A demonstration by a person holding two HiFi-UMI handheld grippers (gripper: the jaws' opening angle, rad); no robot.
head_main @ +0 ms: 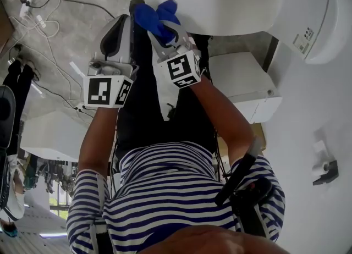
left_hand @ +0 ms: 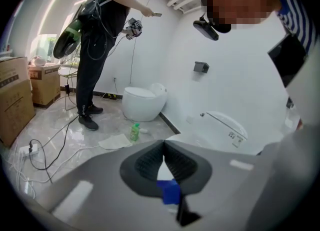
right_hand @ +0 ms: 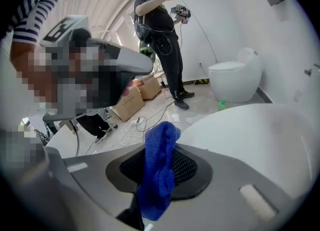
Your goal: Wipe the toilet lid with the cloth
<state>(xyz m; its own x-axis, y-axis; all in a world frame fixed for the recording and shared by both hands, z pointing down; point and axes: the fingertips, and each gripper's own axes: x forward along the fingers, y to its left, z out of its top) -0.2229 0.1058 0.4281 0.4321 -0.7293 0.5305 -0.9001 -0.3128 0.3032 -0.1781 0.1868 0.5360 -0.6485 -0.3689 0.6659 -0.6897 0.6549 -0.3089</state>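
The white toilet lid [head_main: 220, 0] lies at the top of the head view and fills the right side of the right gripper view [right_hand: 250, 135]. My right gripper [head_main: 165, 34] is shut on a bunched blue cloth [head_main: 157, 16], held at the lid's near edge. In the right gripper view the cloth [right_hand: 159, 167] sticks out between the closed jaws of the right gripper [right_hand: 160, 160]. My left gripper [head_main: 121, 25] hangs just left of it, off the lid. Its jaws meet with nothing between them in the left gripper view [left_hand: 164, 147], where a bit of the cloth [left_hand: 170, 191] shows below.
A person in black [left_hand: 100, 35] stands on the tiled floor near a second white toilet [left_hand: 142, 102], with a green bottle [left_hand: 134, 131] beside it. Cardboard boxes [left_hand: 15, 100] stand at the left. Cables [head_main: 38, 22] trail over the floor. A white box [head_main: 242, 85] sits beside the toilet.
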